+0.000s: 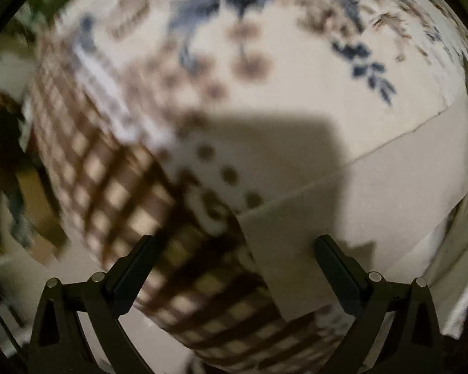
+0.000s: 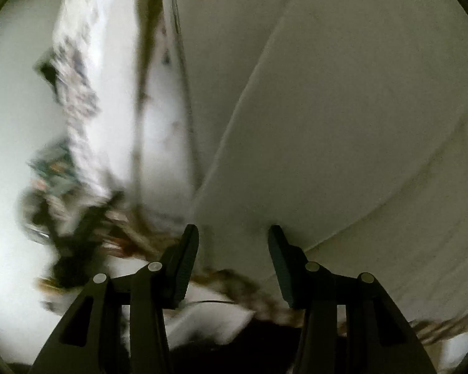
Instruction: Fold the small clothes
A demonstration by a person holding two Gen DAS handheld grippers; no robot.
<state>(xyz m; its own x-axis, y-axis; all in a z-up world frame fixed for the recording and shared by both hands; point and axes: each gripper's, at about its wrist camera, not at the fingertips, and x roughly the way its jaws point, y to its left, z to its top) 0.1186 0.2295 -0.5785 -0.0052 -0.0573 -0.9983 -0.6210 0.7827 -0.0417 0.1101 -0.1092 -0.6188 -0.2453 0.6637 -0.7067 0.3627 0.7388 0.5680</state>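
Through the left wrist camera, the left claw (image 1: 234, 246) stood spread wide, holding nothing, while the patterned cloth (image 1: 202, 99) lay from nine to one o'clock beyond its tips. In the right view, the right claw (image 2: 233, 233) was spread too, the plain white garment (image 2: 343, 109) ahead toward one o'clock, its edge between the fingers.

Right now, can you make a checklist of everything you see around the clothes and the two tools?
Surface: pale, smooth top under the garment.
Job's things: patterned garment, white with blue and brown flowers, dots and a brown check panel; its plain white inside is turned over.
Clutter: blurred dark and colourful heap, cannot tell what.
Tools: left tool open above the cloth; right tool open, at the white fold's edge.
Cables: nothing seen.
Surroundings: blurred, dark brownish shapes at far left.
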